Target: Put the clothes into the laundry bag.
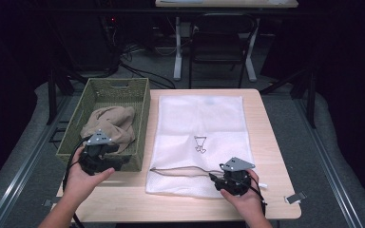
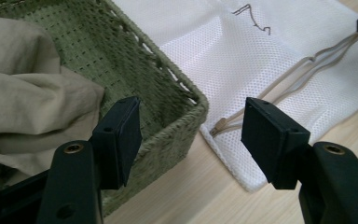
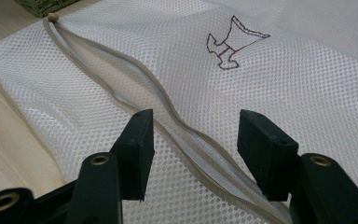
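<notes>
The work in hand looks like loading laundry into a mesh bag, and it seems to be at the opening step. The right gripper (image 1: 217,180) sits low over the near end of the white mesh laundry bag (image 1: 199,128), its jaws spread wide and empty, straddling the beige zipper (image 3: 168,116) that runs across the bag near its near hem. In the right gripper view the zipper's two tapes bow apart along the middle, so the mouth looks partly open. The left gripper (image 1: 105,163) hovers at the near right corner of the green woven basket (image 1: 142,102), jaws also wide apart and holding nothing.

The tan cloth (image 1: 110,124) lies crumpled inside the basket, at the left of the tabletop (image 1: 275,156); the bag lies flat just beside the basket, to its right.

The next move probably calls for the right jaws to pinch one zipper edge and lift it, making a gap, while the left gripper drops into the basket for the cloth.

The bag is a fine honeycomb mesh, thin and limp, rectangular, with a small dark embroidered mark (image 3: 230,43) mid-panel. The basket is stiff, tightly plaited with small gaps in its walls. The cloth is soft, matte and heavily creased. The tabletop is pale wood grain
</notes>
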The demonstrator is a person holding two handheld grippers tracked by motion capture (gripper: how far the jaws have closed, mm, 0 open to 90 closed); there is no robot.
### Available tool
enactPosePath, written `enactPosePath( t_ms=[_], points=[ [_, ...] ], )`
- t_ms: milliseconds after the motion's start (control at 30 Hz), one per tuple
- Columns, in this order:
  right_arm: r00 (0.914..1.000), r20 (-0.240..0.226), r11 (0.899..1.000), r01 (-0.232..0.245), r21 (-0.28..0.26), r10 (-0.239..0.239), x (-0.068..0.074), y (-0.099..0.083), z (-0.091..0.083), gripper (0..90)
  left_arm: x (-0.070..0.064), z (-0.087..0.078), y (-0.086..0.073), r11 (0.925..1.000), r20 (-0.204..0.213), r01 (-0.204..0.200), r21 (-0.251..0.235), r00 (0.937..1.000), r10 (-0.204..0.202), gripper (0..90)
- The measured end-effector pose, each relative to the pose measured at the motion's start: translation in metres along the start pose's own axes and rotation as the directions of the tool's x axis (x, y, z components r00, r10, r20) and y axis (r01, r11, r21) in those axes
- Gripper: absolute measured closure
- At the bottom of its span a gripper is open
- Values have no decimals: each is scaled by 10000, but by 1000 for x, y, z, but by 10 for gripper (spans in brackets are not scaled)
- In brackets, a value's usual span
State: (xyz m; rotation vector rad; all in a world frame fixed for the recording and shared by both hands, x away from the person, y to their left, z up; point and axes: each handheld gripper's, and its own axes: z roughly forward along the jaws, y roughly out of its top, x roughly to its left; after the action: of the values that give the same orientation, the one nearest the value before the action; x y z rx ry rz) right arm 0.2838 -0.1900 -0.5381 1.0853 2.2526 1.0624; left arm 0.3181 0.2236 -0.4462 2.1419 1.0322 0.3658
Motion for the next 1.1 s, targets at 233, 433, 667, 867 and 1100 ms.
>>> enactPosePath(
  t_ms=[233,433,667,867,1100],
  points=[
    [10000,10,10000,-22,-14,22,-1,0,0,456,14,-1,14,9999,-544,54,94,9985,-49,357],
    [10000,5,10000,-56,-7,56,-1,-1,1,452,25,0,25,9994,-688,321,141,9971,-310,349],
    [9999,22,9999,-110,-9,110,-2,-1,1,445,43,-3,41,9971,-982,684,348,9931,-647,367],
    [9999,5,9999,-170,10,170,-1,-1,1,444,62,0,52,9949,-1432,945,351,9857,-886,365],
    [9998,-13,9998,-196,20,196,-2,-1,2,444,79,7,61,9891,-1832,1249,773,9770,-1091,341]
  ],
)
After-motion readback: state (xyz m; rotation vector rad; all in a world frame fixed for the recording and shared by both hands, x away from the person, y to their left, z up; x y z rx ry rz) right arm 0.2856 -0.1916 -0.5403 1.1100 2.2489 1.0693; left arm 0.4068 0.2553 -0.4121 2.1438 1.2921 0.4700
